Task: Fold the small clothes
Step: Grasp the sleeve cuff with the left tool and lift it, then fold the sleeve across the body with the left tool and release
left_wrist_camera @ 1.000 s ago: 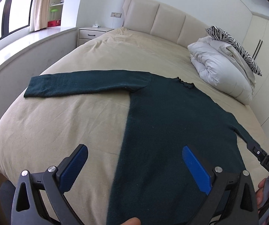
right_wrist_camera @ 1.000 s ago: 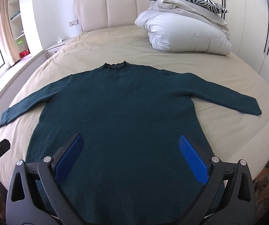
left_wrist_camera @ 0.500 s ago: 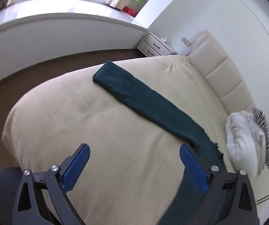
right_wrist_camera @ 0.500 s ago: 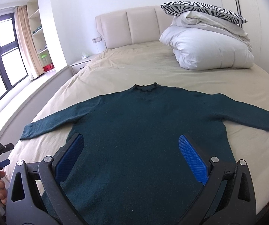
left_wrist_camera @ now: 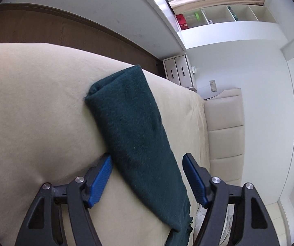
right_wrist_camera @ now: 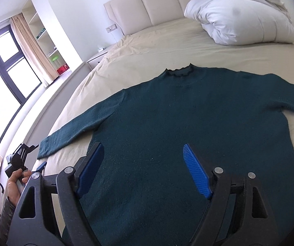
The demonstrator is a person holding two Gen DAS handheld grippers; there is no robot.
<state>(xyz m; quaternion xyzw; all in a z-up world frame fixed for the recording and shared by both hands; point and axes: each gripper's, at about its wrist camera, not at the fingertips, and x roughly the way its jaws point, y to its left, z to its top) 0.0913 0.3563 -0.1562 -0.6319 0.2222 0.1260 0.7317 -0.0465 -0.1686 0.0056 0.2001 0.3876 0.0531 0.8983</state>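
A dark green sweater lies flat and face up on the beige bed, collar toward the headboard and both sleeves spread out. My left gripper straddles its left sleeve a short way from the cuff. Its jaws are closing: one blue pad is at the sleeve's edge, the other still stands apart. My right gripper hovers over the sweater's lower left body, jaws closing, with nothing pinched. A hand carrying the left gripper shows at the far left of the right wrist view.
A folded white duvet with a zebra-print pillow on top sits at the head of the bed, beside the padded headboard. A white nightstand and brown wooden floor lie past the bed's left edge, under a window ledge.
The left gripper rolled, swung out to the left sleeve and dropped until it straddles it, with its jaws narrower. The right gripper shifted toward the sweater's left side, and its jaws narrowed too.
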